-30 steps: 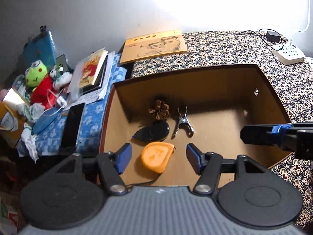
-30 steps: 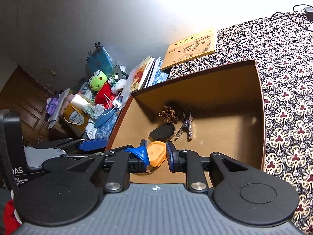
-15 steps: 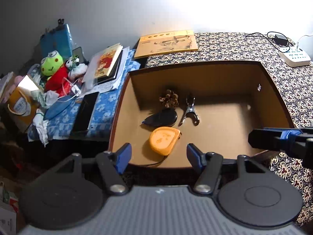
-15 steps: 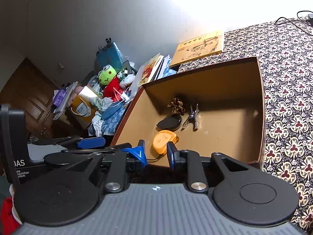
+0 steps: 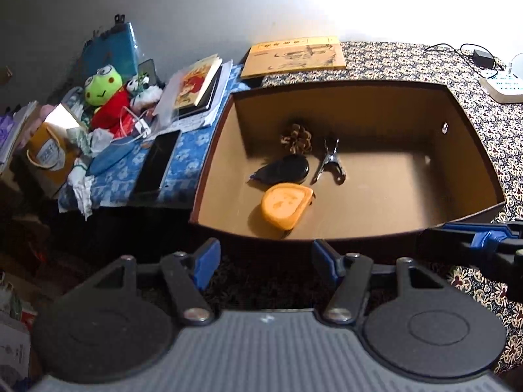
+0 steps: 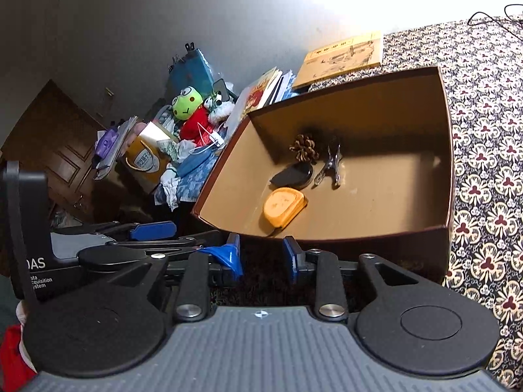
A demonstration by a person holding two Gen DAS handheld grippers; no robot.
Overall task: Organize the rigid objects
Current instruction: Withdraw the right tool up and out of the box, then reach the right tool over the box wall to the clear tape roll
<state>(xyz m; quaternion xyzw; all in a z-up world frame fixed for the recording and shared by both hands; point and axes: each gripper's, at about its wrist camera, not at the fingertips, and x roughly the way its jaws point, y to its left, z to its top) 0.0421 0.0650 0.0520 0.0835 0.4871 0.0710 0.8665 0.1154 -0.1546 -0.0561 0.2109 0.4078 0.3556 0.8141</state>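
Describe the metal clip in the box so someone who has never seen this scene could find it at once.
Look inside the open brown cardboard box on the patterned cloth. Four small things sit near its back left corner; the metal clip is the rightmost, right of the pine cone and the black oval object. It alone is shiny silver, with two splayed handles.

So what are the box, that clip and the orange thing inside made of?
Box: probably cardboard, matte brown walls with thin, dark edges. Clip: metal, going by its shiny silver glints. Orange thing: likely plastic or rubber, smooth and rounded; the pictures can't settle which.
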